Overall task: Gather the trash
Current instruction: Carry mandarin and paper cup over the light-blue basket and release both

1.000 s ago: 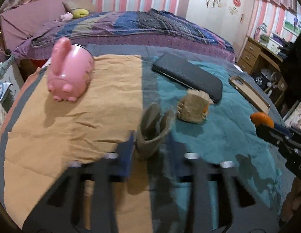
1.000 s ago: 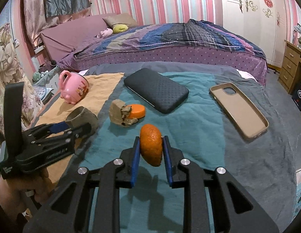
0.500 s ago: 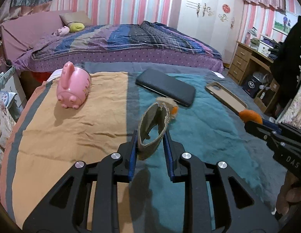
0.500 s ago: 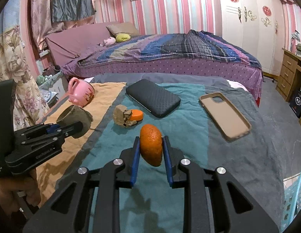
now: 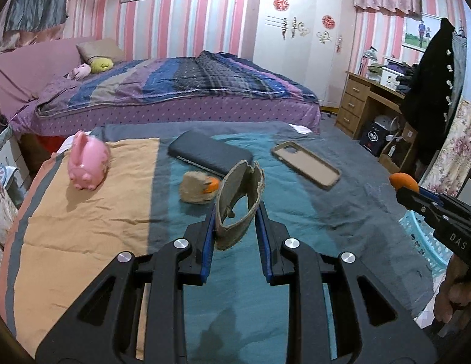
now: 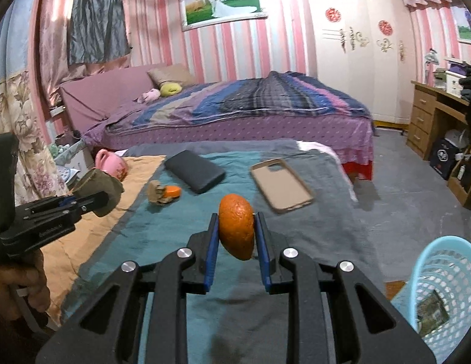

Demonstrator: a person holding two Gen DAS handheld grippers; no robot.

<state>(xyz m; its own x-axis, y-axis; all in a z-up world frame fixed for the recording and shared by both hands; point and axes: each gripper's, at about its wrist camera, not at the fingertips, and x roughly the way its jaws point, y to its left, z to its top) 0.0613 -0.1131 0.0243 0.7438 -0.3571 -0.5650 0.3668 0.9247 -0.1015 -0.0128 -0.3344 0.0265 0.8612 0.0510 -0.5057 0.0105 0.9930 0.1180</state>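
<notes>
The near edge of the worktop (image 6: 181, 312) is bare blanket, teal in the middle and orange toward the left edge, so a gripper could pass there. Farther in, a crumpled scrap (image 5: 196, 187), a black case (image 5: 209, 153) and a tan phone case (image 5: 306, 163) stand in a row across the middle. A pink piggy bank (image 5: 87, 160) blocks the far left corner. Off the right edge, a blue basket (image 6: 445, 285) stands on the floor, mouth open.

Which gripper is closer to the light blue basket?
Right. The right gripper, shut on the orange peel, is just left of the basket. The left gripper, holding the cardboard piece, is across the bed.
</notes>
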